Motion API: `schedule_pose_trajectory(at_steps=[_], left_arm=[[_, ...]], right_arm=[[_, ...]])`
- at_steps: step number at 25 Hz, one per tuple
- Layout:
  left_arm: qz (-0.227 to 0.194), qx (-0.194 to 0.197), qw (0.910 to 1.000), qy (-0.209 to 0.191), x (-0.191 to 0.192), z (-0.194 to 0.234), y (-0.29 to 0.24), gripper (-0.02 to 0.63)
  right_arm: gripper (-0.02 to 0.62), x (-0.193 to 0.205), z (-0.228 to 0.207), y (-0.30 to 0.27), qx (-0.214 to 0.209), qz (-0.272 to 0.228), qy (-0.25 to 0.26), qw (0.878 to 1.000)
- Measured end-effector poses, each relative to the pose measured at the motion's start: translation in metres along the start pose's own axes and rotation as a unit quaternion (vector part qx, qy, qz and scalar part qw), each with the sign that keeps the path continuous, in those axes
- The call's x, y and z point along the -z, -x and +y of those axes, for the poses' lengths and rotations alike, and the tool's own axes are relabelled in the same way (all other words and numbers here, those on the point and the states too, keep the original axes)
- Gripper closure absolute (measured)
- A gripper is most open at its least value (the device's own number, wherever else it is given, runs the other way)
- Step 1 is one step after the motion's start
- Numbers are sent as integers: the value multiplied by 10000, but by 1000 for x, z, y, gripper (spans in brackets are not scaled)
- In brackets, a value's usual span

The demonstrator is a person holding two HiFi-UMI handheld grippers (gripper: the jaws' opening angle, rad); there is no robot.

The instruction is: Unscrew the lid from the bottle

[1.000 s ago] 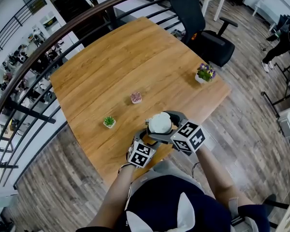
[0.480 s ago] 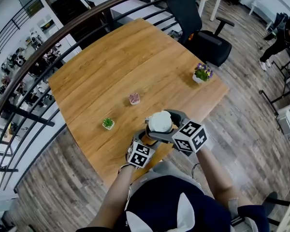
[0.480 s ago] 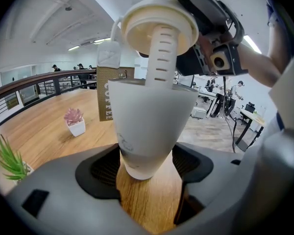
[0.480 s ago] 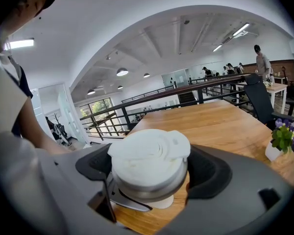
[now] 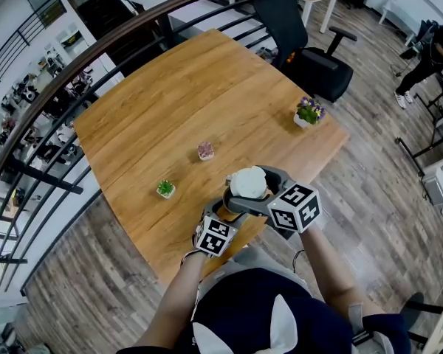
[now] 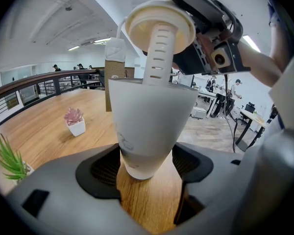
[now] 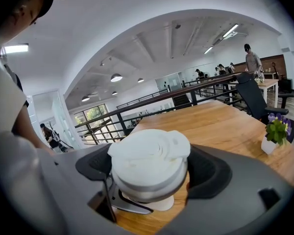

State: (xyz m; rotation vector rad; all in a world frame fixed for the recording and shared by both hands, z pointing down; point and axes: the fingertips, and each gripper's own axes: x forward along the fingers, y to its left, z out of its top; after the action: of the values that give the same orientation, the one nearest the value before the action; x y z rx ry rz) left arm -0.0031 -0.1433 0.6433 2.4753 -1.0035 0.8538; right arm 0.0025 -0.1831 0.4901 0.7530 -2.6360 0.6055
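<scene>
A white tapered bottle [image 6: 149, 121] stands on the wooden table [image 5: 177, 102] near its front edge. My left gripper [image 6: 144, 168] is shut on the bottle's lower body. My right gripper [image 7: 152, 173] is shut on the white lid [image 7: 149, 163], which hangs just above the bottle's rim. A perforated white tube [image 6: 157, 58] under the lid still reaches down into the bottle. From the head view the lid [image 5: 247, 181] covers the bottle, with the right gripper [image 5: 255, 190] over the left gripper [image 5: 225, 211].
Three small potted plants stand on the table: a green one [image 5: 165, 188], a pink one [image 5: 205, 150] and a purple-flowered one [image 5: 308, 111] near the right edge. A black office chair [image 5: 310, 57] stands beyond the table, and a railing [image 5: 74, 65] runs along the left.
The right gripper and the lid have risen a little and shifted right, so the lid now stands off the bottle's rim. The left gripper has stayed put.
</scene>
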Motion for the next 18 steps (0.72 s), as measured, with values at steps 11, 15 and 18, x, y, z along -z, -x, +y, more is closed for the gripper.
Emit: schedule_pose_trajectory(at_steps=[11,15,18], left_arm=[[20,18,10000,10,-1,0,-1,273],[15,14,10000,-6,0,0,-2,273],[-3,6,10000,-27,0,0,-2,273]], right_arm=[[133,-14,-11,17,-82,-521,-1347,9895],[133,-16,-19,24,-119,-734,-1947,9780],[133,-15,-26,31,-65,-876,-2310,9690]])
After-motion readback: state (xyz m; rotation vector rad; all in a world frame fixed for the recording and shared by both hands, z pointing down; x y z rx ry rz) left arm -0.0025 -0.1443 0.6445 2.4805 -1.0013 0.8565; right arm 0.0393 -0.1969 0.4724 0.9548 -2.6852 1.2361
